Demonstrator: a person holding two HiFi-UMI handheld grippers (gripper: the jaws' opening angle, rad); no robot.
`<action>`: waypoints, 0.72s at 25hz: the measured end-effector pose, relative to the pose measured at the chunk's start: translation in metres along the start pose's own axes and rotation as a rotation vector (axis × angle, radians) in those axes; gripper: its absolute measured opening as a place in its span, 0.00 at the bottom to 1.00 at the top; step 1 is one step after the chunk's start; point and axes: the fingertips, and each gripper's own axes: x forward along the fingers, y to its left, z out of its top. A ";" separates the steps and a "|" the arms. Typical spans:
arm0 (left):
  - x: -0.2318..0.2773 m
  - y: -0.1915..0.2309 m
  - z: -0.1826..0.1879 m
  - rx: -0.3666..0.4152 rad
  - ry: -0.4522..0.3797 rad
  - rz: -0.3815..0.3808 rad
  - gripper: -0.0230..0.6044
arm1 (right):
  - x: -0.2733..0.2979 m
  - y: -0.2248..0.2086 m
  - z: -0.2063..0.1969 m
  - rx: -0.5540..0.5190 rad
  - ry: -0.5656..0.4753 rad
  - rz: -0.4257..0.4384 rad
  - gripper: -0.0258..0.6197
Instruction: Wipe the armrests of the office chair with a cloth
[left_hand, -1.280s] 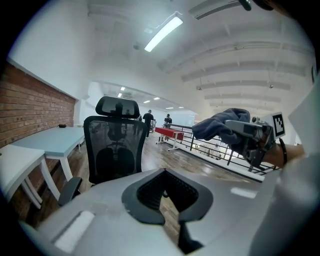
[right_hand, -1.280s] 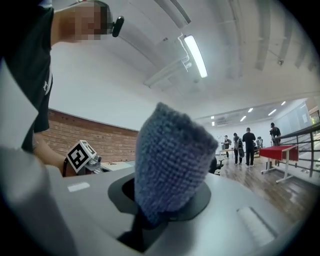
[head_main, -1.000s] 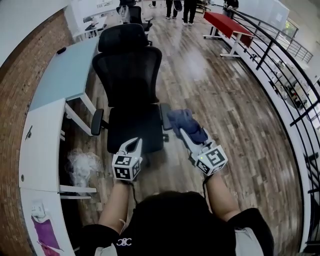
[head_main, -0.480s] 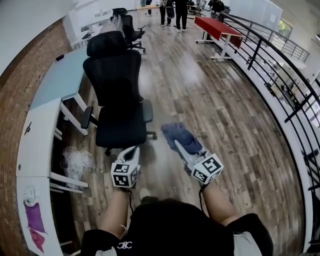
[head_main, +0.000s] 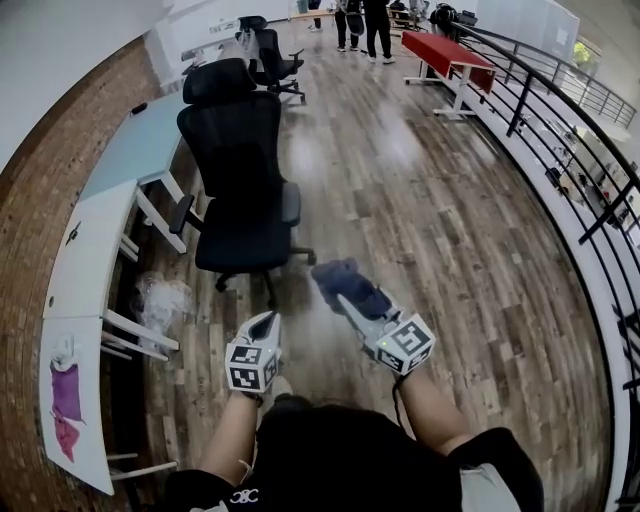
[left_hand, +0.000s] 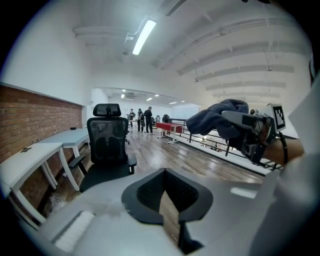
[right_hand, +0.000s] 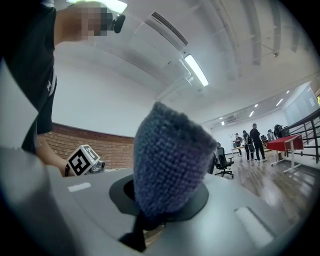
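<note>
Cloth (head_main: 337, 275) pinched in right hand-held gripper (head_main: 349, 301), left hand-held gripper (head_main: 266, 320) pressed together, chair (head_main: 238, 150) ahead

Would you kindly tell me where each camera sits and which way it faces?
Head view: on the person's head, looking steeply down at chair and floor; both forearms, left gripper and right gripper show.
Left gripper view: rides the left gripper, faces the chair past shut jaws; right gripper with cloth at right.
Right gripper view: rides the right gripper, faces a brick wall; cloth in its jaws, left arm at left.
Shared: head and left gripper views both show chair and cloth.
</note>
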 end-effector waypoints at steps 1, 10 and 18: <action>-0.005 -0.002 -0.002 0.003 0.000 0.006 0.04 | -0.002 0.003 0.000 0.006 -0.005 0.000 0.13; -0.046 0.003 -0.003 0.003 -0.022 0.033 0.04 | 0.001 0.031 0.005 0.020 -0.019 -0.021 0.13; -0.093 0.039 -0.019 -0.011 -0.052 0.040 0.05 | 0.026 0.083 -0.005 -0.013 0.011 -0.044 0.13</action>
